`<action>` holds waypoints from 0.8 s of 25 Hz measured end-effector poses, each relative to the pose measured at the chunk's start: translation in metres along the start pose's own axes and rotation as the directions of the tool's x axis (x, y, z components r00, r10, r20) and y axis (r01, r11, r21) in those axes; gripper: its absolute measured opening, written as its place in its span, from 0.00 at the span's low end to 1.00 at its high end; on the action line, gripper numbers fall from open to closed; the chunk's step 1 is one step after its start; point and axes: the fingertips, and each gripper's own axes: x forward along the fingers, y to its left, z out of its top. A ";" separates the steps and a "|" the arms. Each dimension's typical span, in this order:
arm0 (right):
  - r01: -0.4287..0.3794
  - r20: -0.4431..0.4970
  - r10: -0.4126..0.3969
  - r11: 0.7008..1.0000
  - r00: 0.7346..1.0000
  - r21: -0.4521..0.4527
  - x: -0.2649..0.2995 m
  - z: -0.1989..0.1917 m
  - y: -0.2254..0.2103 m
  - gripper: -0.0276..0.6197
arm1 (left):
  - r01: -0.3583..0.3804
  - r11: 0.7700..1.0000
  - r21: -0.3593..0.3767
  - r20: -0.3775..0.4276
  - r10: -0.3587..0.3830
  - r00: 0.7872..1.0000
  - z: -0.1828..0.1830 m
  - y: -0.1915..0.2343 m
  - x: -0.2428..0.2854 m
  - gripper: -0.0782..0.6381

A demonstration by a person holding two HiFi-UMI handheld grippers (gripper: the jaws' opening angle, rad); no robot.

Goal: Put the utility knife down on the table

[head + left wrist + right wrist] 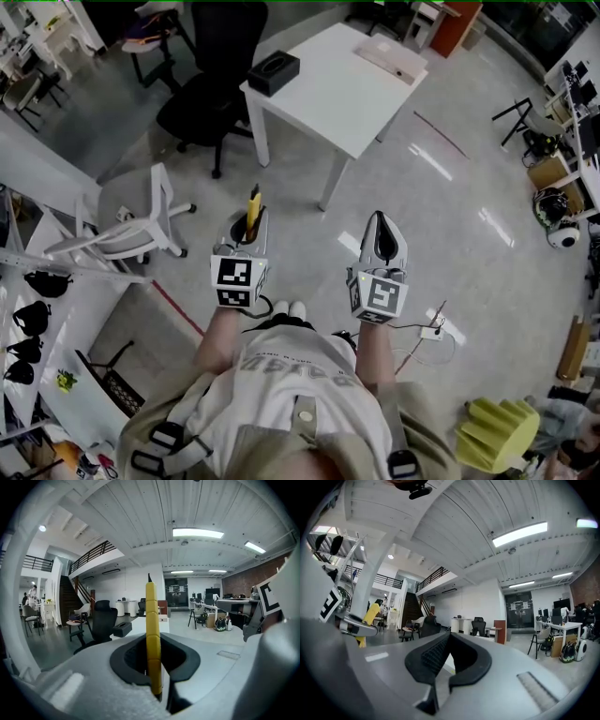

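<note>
I have the left gripper (247, 242) clamped on the utility knife (253, 206). In the left gripper view the yellow handle sits between the closed jaws and runs out past their tips, ending in a dark point. The knife is in the air over the floor, well apart from the white table (361, 112), which lies farther off and a little to the right.

My right gripper (380, 242) hangs beside the left one, jaws pressed together and holding nothing.

On the table, a black box (273, 71) sits at the near-left corner and a flat beige item (389, 54) lies at the far-right end. The middle of the top between them is bare.

A black office chair (211, 89) stands just left of the table, and a white chair (131, 220) stands left of my left gripper. Open floor stretches from both grippers to the table's near edge.
</note>
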 end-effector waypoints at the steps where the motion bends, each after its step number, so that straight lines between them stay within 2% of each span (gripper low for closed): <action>1: -0.003 -0.005 0.003 1.000 1.000 0.000 0.001 -0.001 0.001 0.04 | 0.000 1.000 -0.002 -0.003 0.000 1.000 -0.001 0.000 0.001 0.16; 8: -0.018 -0.020 0.018 1.000 1.000 0.017 0.004 -0.008 -0.011 0.04 | 0.009 1.000 -0.010 -0.022 -0.010 1.000 -0.003 -0.010 0.013 0.16; 12: -0.125 0.020 0.124 0.982 0.992 0.140 0.008 -0.007 -0.009 0.05 | 0.017 1.000 -0.005 -0.033 -0.017 0.999 -0.003 -0.012 0.021 0.16; 13: -0.147 0.021 0.145 0.977 0.989 0.154 0.008 -0.008 -0.009 0.08 | 0.015 1.000 -0.004 -0.038 -0.015 0.999 -0.004 -0.012 0.023 0.16; 14: -0.160 0.021 0.159 0.975 0.987 0.155 0.008 -0.009 -0.009 0.24 | 0.012 1.000 -0.005 -0.042 -0.012 0.999 -0.006 -0.013 0.024 0.16; 15: -0.165 0.021 0.164 0.975 0.986 0.150 0.007 -0.010 -0.010 0.31 | 0.008 1.000 -0.005 -0.046 -0.008 0.999 -0.007 -0.013 0.025 0.16; 17: -0.156 0.020 0.155 0.978 0.988 0.141 0.005 -0.011 -0.016 0.38 | 0.002 1.000 -0.002 -0.052 -0.002 0.999 -0.007 -0.013 0.027 0.16; 20: -0.123 0.018 0.121 0.983 0.992 0.137 0.002 -0.013 -0.030 0.41 | 0.002 1.000 0.012 -0.053 -0.001 0.999 -0.004 -0.016 0.030 0.16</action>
